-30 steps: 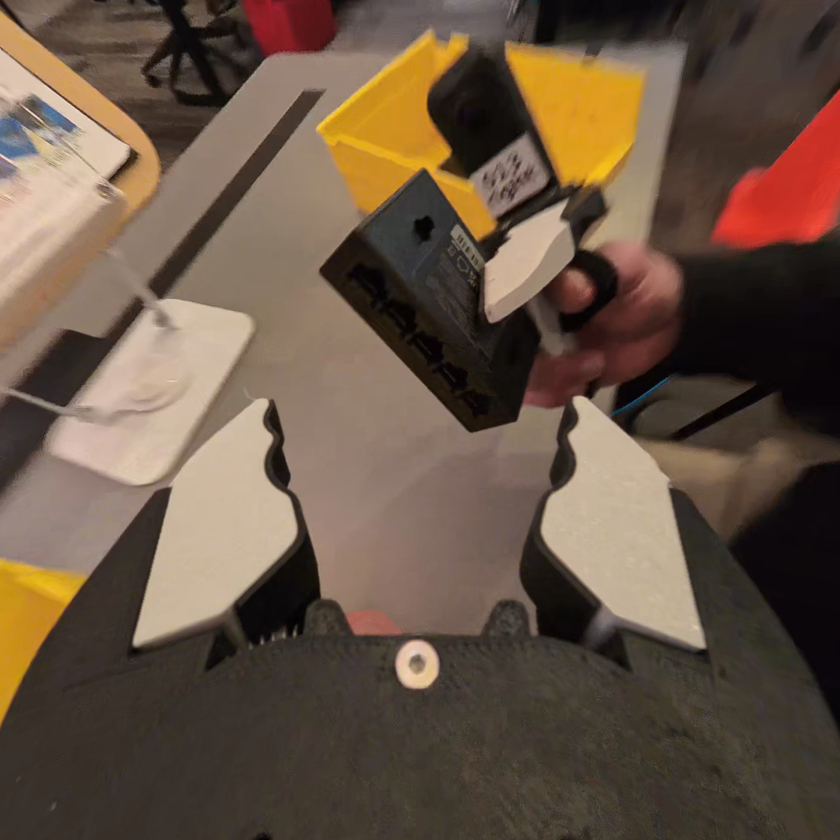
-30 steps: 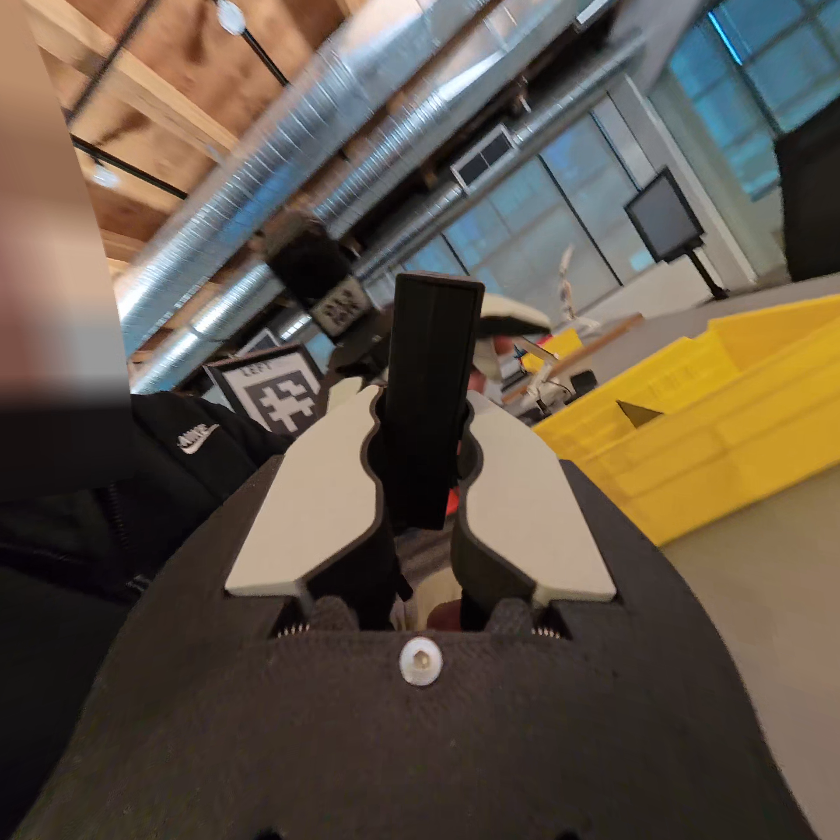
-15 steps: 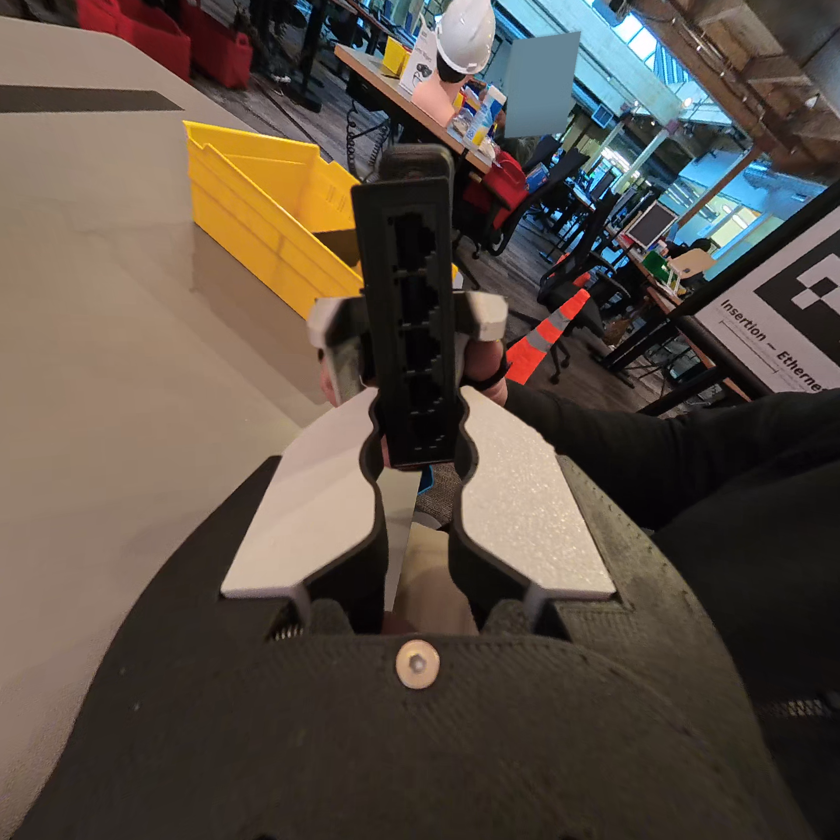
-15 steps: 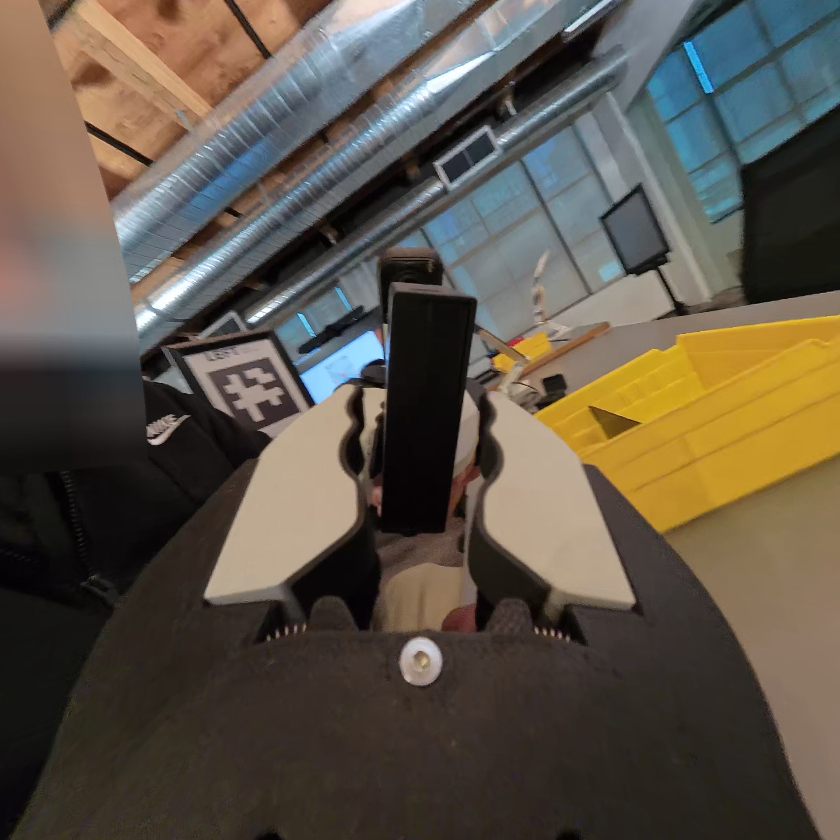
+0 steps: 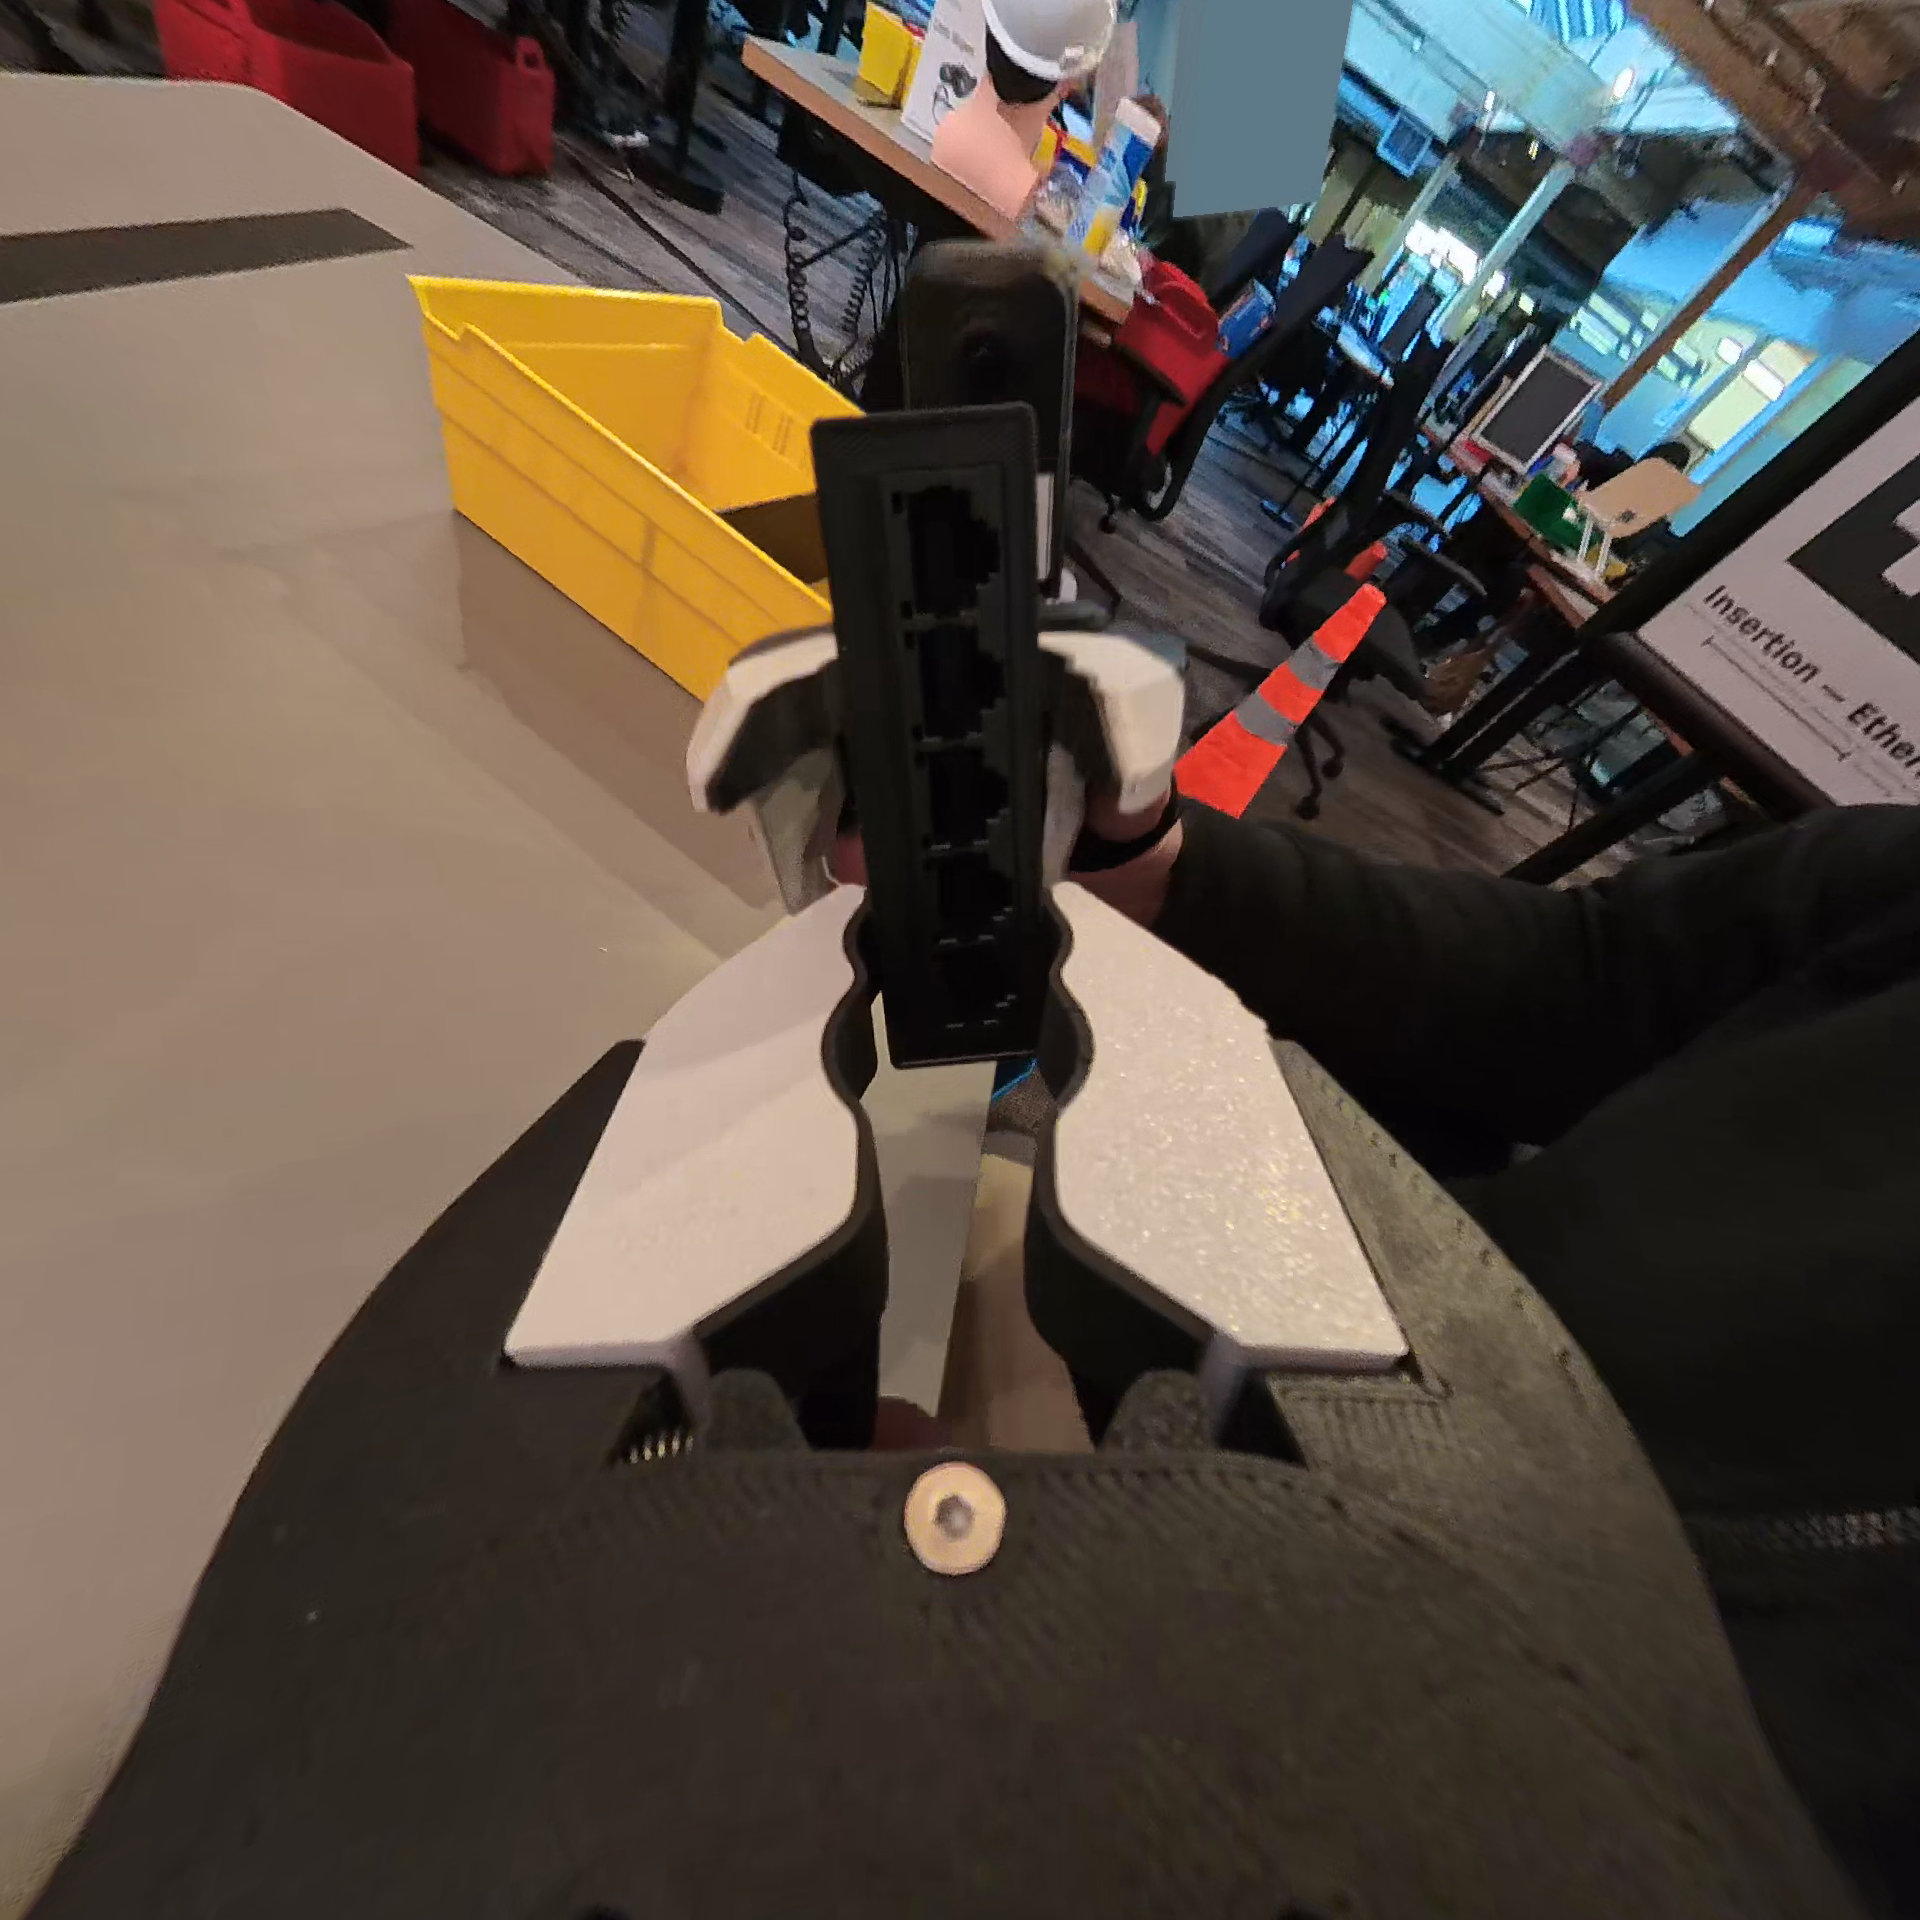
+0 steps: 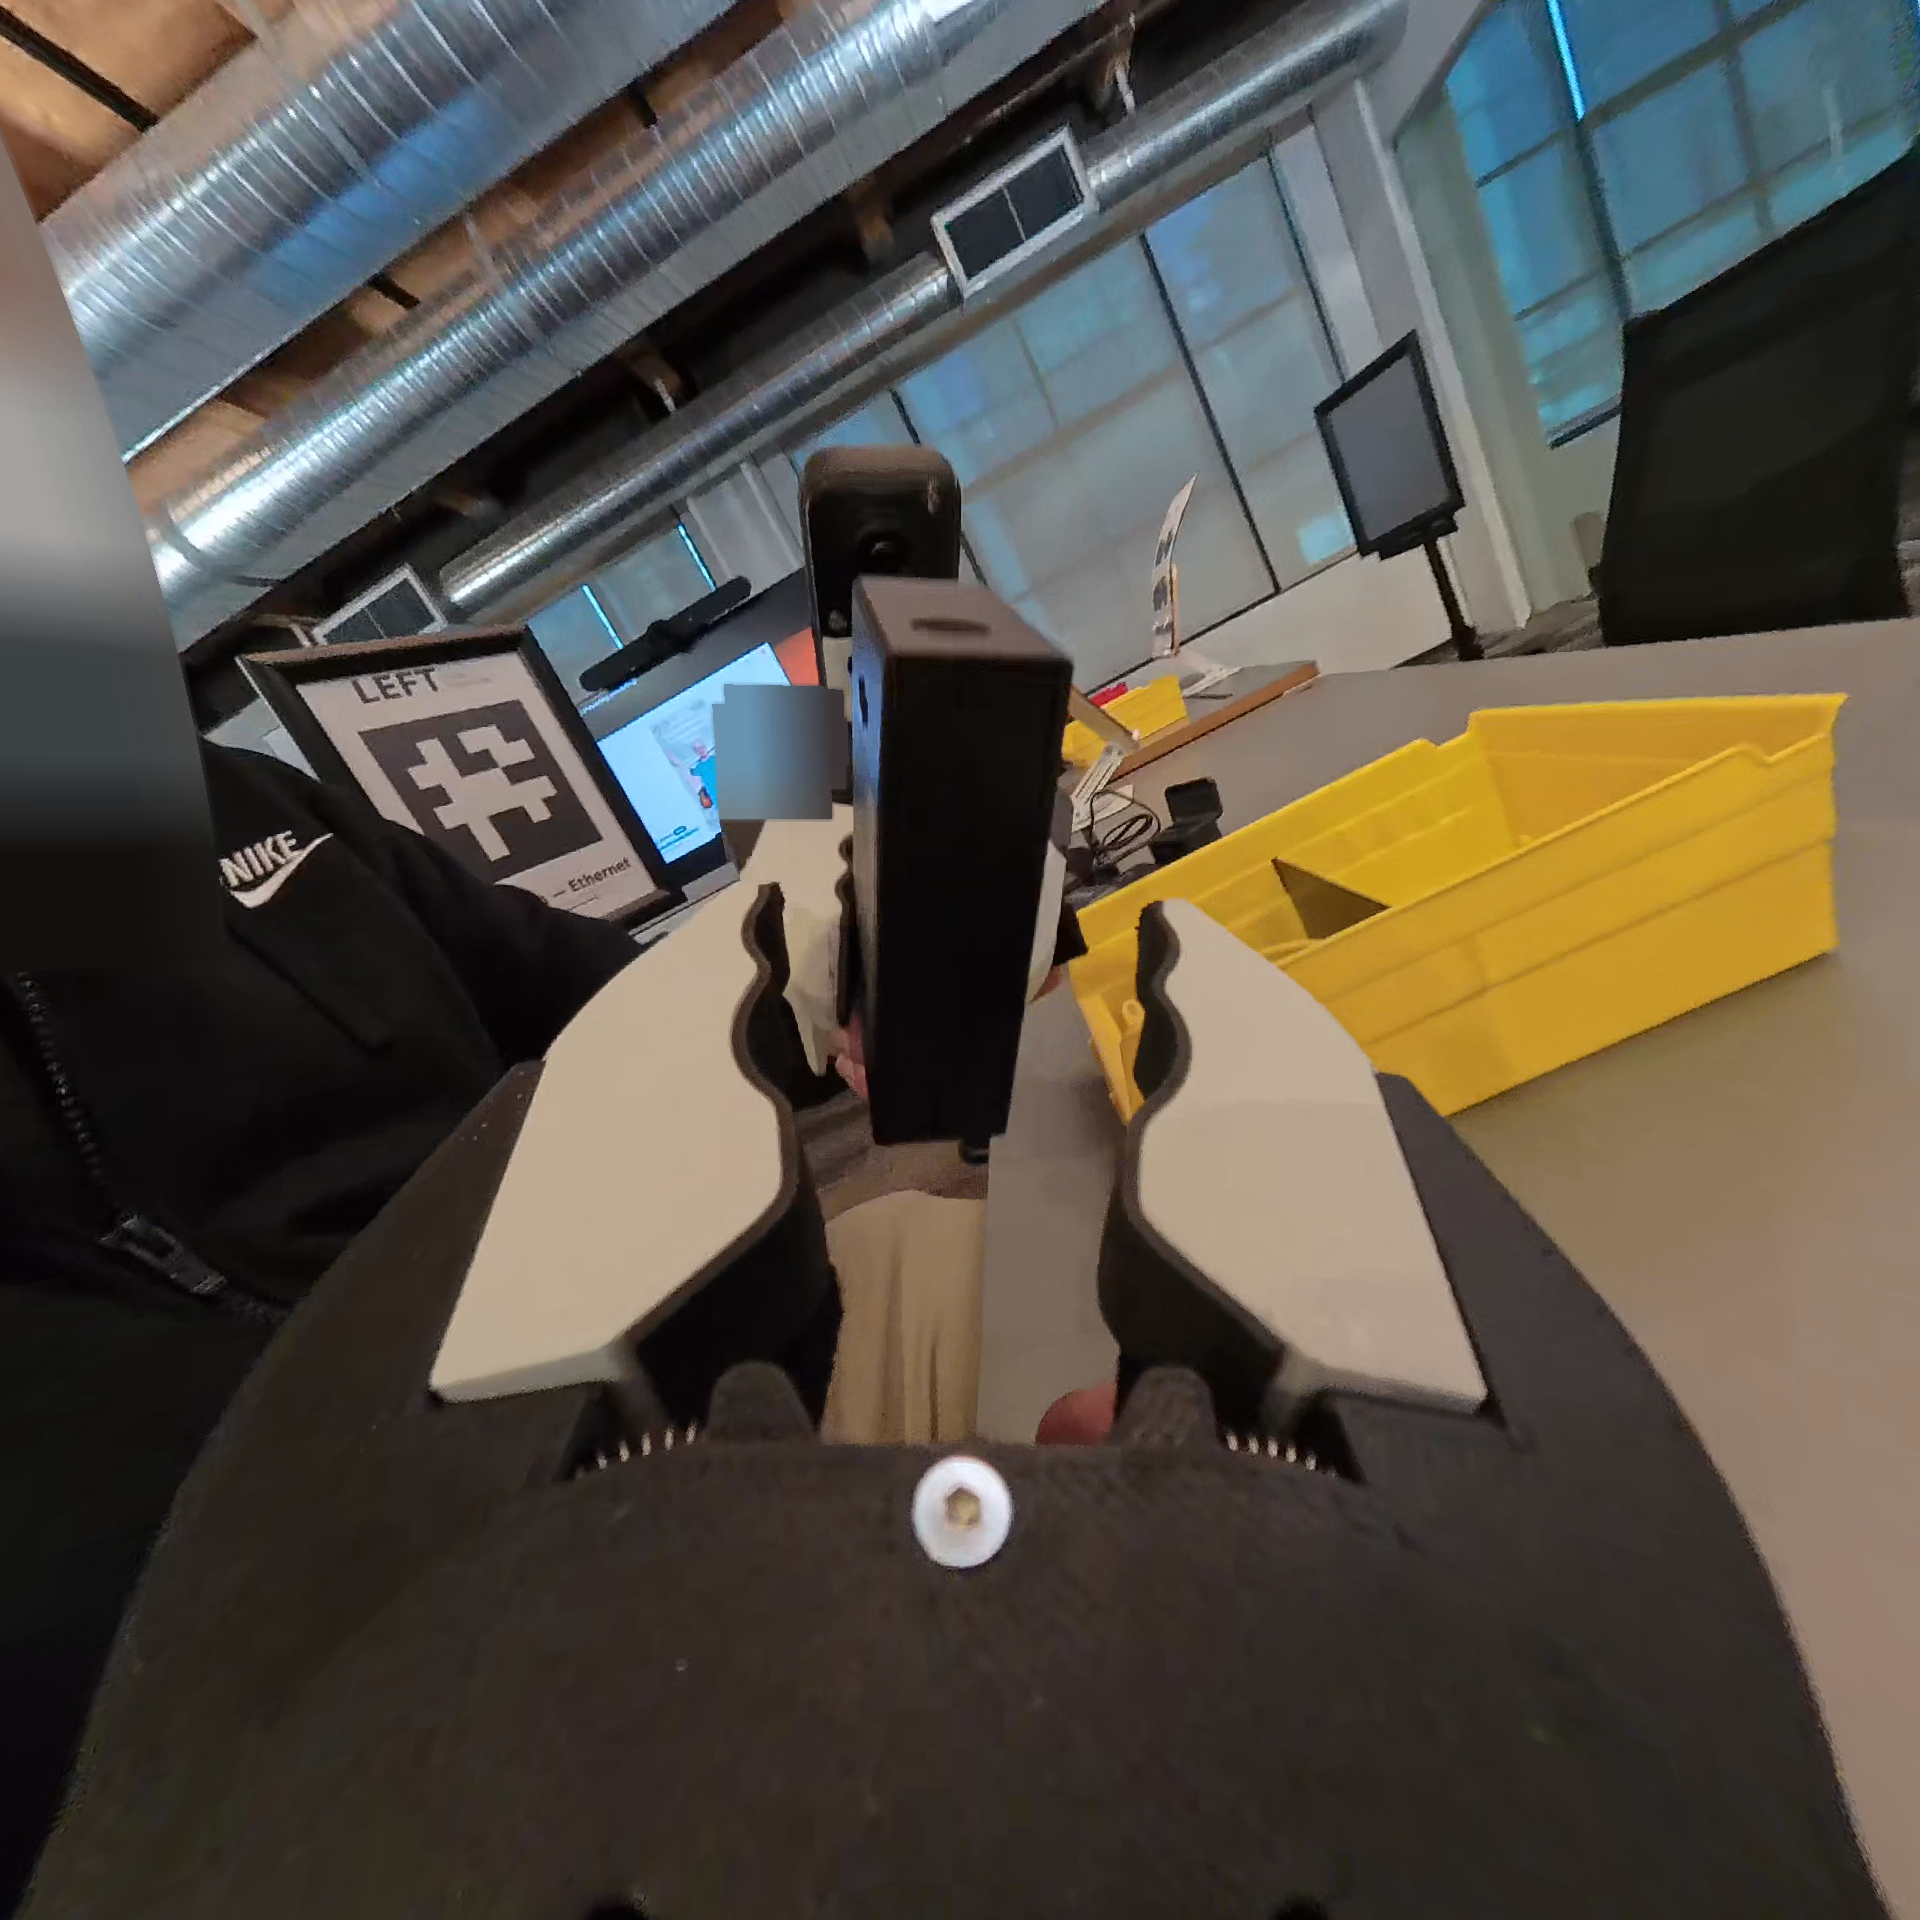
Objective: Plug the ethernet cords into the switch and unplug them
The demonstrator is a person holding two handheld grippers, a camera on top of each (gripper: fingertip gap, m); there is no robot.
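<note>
Between the fingertips of the left gripper (image 5: 956, 977) the black switch (image 5: 951, 727) is clamped by its lower end and held upright, its column of ports turned toward that gripper's camera. Beyond it the right gripper (image 6: 961, 914) is seen with its jaws spread apart, its fingers (image 5: 1117, 707) flanking the switch without pressing it. Past both, a yellow bin (image 5: 603, 468) is set on the grey table (image 5: 260, 831)
</note>
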